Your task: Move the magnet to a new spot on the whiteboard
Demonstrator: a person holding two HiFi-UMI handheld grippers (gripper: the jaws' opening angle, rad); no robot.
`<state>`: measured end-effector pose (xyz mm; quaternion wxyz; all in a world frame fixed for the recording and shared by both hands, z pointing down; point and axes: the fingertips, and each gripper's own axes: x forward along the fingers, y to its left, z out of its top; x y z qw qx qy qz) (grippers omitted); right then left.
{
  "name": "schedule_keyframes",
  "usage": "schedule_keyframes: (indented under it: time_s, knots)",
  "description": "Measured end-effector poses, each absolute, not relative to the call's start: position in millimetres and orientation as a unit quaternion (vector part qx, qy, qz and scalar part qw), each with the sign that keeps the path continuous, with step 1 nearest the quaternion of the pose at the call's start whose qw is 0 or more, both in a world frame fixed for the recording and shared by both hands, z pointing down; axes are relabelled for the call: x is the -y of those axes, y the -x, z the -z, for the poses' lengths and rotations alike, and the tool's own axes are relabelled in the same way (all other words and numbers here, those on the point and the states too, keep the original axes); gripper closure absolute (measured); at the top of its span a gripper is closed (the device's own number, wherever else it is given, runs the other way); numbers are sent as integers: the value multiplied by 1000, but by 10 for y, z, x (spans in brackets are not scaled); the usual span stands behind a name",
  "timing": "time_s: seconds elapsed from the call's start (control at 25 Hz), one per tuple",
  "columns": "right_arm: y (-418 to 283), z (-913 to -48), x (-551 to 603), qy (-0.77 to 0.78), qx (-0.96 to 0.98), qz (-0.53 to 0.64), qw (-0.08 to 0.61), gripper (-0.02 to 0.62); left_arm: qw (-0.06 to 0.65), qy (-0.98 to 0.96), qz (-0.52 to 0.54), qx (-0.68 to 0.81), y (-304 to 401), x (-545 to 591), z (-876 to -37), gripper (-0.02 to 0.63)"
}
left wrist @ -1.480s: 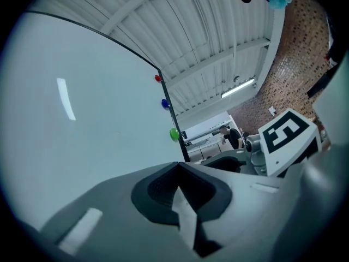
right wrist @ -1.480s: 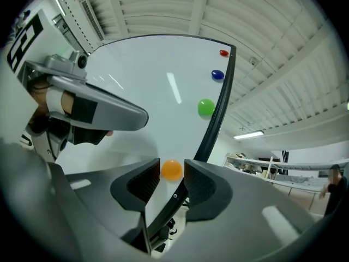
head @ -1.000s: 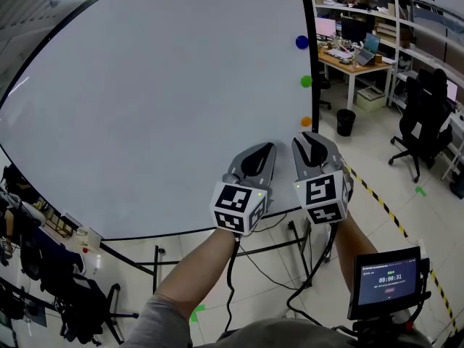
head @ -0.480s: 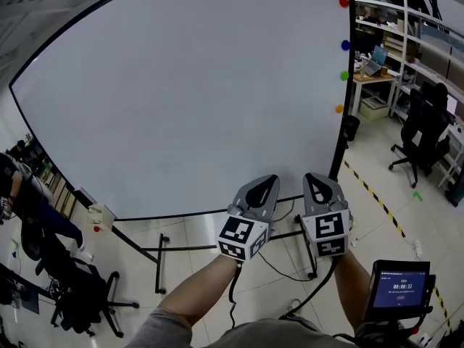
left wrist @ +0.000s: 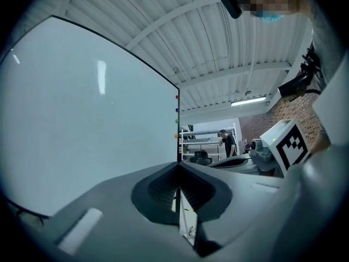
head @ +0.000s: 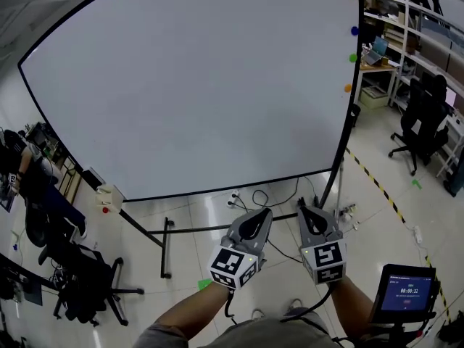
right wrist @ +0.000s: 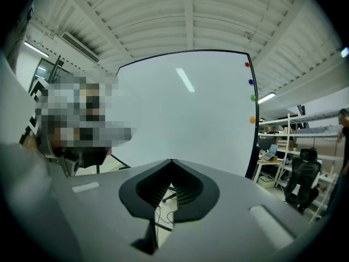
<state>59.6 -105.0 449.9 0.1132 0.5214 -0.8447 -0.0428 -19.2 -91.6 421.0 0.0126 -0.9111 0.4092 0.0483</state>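
Left claw [head: 262,213] and right claw [head: 307,211] clenched empty, low before the whiteboard [head: 196,85]

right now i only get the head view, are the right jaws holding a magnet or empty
observer: Empty. In the right gripper view the right gripper has its jaws shut tip to tip, with nothing between them.
operator: ok and the left one
observer: The left gripper shows the same in its own view: jaws closed together, holding nothing.
operator: anyone past the right side of the board
observer: Yes. The left gripper view shows a person standing by the shelves beyond the right edge of the whiteboard.
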Motion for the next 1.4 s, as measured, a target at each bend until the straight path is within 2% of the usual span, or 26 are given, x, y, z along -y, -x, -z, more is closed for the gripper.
schedule_keyframes:
  time_s: [0.36, 0.56, 1.4]
  knots:
    - [-803, -4926, 608, -507, 856, -19, 97, 589, -36, 897, -19, -440, 283, 488, -4901, 604]
    - [-1020, -5075, 611, -515, 850, -53, 99, 589, -42, 897, -17, -441, 174, 504, -4911, 604]
    - [-1123, -5057, 599, -523, 843, -42, 116, 591, -50, 897, -14, -438, 160, 528, -4950, 604]
